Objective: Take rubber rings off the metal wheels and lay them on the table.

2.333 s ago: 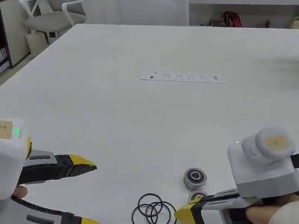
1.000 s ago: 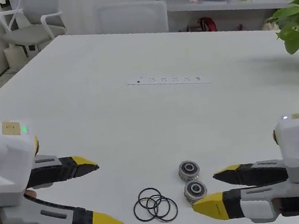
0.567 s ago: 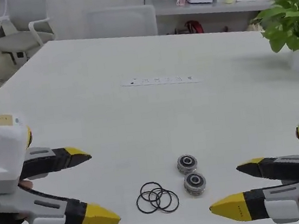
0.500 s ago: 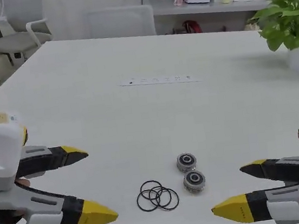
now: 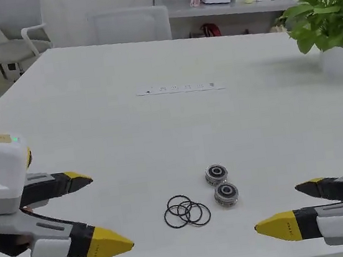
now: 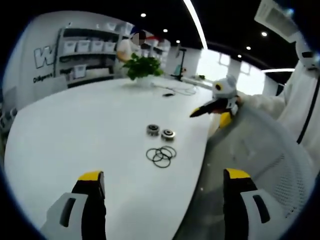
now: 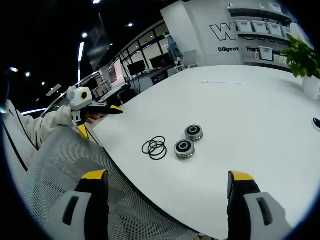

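Behind table (image 5: 159, 130), wall lettering (image 7: 231, 49) "Diligent" (rest blurred), rings (image 5: 187, 211) beside wheels (image 5: 226, 193)

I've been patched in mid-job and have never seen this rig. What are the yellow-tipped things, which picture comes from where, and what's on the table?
There is no robot arm: a person holds a two-jaw gripper in each hand. The head view looks down from a headset at the table, with the left gripper at lower left and the right gripper at lower right. Each round picture comes from a camera on one gripper, looking out between its yellow-tipped jaws. On the table lie a wheel, a second wheel close beside it, a small pile of black rings next to them, and a power strip farther off. Both grippers are open and hold nothing.
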Motion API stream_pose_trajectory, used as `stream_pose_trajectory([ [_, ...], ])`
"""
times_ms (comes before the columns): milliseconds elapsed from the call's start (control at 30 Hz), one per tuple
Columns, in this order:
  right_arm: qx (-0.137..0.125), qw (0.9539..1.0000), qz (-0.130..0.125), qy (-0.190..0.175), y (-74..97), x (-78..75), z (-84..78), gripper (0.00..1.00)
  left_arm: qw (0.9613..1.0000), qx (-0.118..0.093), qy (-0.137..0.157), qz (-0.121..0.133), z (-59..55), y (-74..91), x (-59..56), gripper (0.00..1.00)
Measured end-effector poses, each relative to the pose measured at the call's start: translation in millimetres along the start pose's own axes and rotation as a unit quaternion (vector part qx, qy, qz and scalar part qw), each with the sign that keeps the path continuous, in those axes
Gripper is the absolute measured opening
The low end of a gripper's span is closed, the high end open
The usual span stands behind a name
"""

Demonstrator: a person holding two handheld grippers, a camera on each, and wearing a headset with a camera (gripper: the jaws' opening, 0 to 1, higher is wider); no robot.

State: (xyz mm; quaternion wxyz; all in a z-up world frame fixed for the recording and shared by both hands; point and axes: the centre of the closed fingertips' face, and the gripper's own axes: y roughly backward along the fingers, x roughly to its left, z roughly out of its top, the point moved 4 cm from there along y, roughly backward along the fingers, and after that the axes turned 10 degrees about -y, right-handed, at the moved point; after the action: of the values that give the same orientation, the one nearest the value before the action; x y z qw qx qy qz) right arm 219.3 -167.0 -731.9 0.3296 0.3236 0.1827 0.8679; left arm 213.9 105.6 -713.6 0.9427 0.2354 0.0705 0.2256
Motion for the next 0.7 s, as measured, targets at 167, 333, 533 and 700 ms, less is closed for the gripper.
stream_pose_trajectory([
  [167, 0.013, 0.9999, 0.003, 0.001, -1.4, 4.1, -5.3, 0.98, 0.9999, 0.01, -0.002, 0.001, -6.5, -2.9, -0.9, 1.0],
  [333, 0.022, 0.9997, 0.003, 0.004, -1.4, 5.0, -9.0, 0.97, 0.9998, 0.016, -0.007, -0.007, -9.4, -7.6, -5.2, 1.0],
  [533, 0.036, 0.9993, 0.011, 0.008, -3.1, 6.3, -12.9, 0.98, 0.9996, 0.025, -0.011, -0.009, -12.5, -9.2, -7.3, 1.0],
  [700, 0.053, 0.9984, 0.014, 0.016, -5.3, 4.7, -17.3, 0.98, 0.9992, 0.032, -0.009, -0.02, -16.3, -14.6, -9.5, 1.0],
])
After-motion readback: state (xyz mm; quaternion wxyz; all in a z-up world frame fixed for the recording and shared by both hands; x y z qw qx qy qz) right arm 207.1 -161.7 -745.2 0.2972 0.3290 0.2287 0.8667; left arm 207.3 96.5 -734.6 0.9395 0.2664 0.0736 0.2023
